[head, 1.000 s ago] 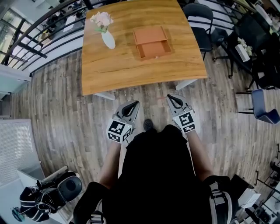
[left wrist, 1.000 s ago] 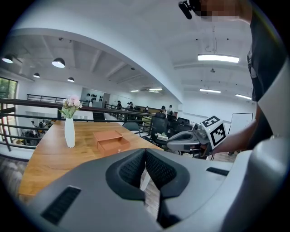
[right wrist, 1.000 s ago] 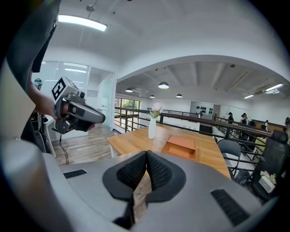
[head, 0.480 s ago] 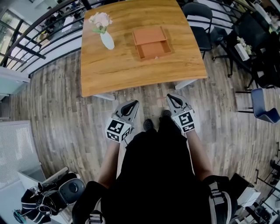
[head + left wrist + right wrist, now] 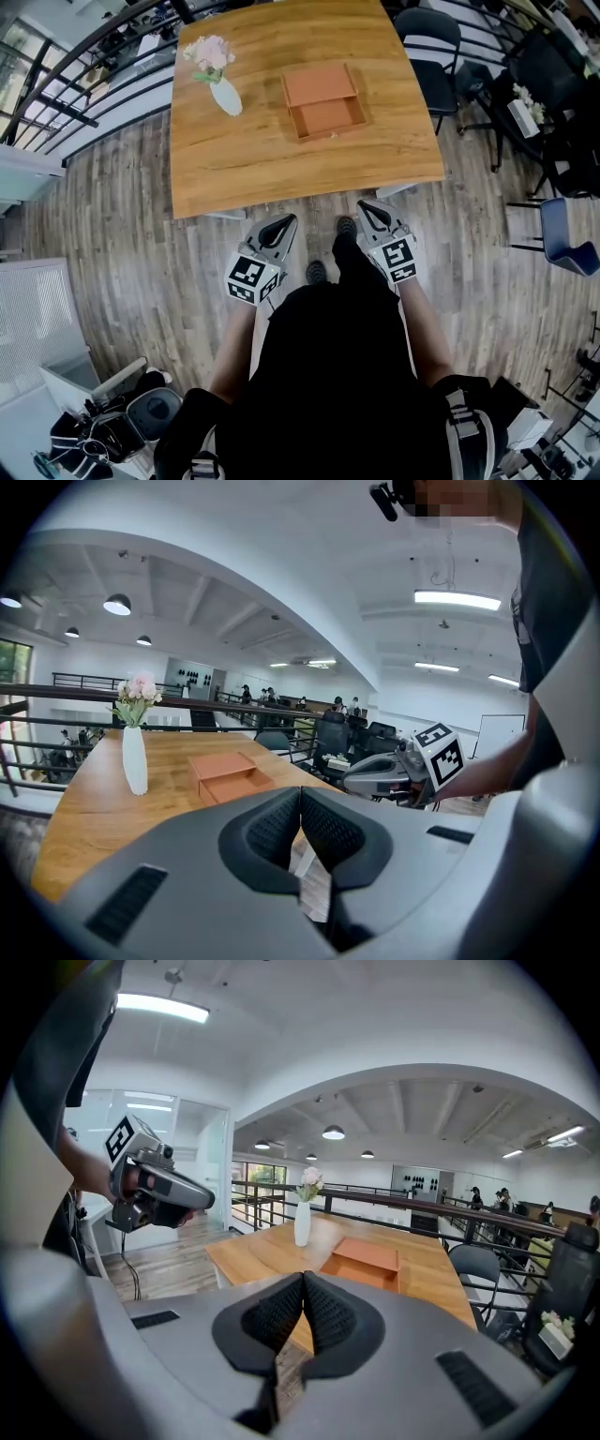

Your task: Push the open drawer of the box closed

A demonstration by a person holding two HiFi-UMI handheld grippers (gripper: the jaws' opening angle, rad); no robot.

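I hold both grippers low in front of me, over the plank floor [image 5: 112,244], just short of the near edge of the wooden table [image 5: 244,159]. My left gripper [image 5: 284,225] has its jaws pressed together with nothing between them, and my right gripper [image 5: 367,210] is the same, with its pads meeting and nothing held. The box [image 5: 321,84] sits on the table at about twelve o'clock from me, well apart from both grippers. Its drawer [image 5: 328,118] stands pulled out on the six o'clock side, toward me (drawer and box are the same orange-brown). At about nine o'clock from the box, near but not touching, a white vase [image 5: 226,95] of pale flowers stands upright. A dark chair [image 5: 431,47] stands beyond the table at about two o'clock.
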